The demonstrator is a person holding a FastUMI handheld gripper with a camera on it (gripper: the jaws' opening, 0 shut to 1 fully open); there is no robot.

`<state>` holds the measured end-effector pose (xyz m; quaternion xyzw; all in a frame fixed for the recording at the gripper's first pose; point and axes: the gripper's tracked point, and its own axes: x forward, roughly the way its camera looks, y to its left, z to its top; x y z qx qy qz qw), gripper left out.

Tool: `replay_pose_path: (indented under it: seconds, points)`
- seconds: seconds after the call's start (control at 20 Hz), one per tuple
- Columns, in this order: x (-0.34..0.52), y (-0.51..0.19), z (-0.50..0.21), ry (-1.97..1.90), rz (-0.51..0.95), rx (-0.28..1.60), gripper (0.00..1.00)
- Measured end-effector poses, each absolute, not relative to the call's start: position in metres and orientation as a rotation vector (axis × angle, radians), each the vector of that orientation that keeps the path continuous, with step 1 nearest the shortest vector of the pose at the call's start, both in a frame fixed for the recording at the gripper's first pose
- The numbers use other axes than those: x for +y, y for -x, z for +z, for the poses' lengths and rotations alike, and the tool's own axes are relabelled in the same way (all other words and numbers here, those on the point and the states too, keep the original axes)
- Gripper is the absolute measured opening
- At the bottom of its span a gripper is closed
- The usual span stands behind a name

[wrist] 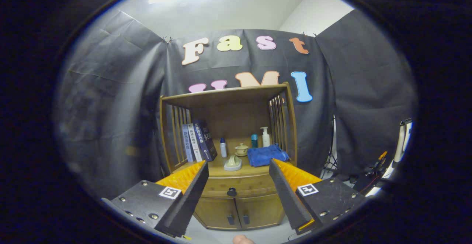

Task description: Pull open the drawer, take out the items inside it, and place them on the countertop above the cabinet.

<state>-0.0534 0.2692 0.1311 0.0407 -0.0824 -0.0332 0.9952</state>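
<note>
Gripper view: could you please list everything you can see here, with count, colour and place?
cabinet: one, light wood, ahead of the fingers, open shelf above the countertop
drawer: one, wood, shut, under the countertop
drawer knob: one, dark, middle of the drawer front
cabinet doors: two, wood, shut, below the drawer
books: about three, blue and dark, upright at the countertop's left
towel: one, blue, at the countertop's right
pump bottle: one, white, behind the towel
small bottle: one, white with blue cap, beside the books
lidded cup: one, cream, mid-countertop
gripper: fingers wide apart, holding nothing, short of the drawer
</note>
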Motion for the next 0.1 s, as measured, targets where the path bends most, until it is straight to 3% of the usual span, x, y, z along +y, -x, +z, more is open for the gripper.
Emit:
replay_pose_path:
  seconds: [0.1]
  points:
    - [0.2663, 0.0551, 0.1252, -0.057, -0.069, -0.158, 0.99]
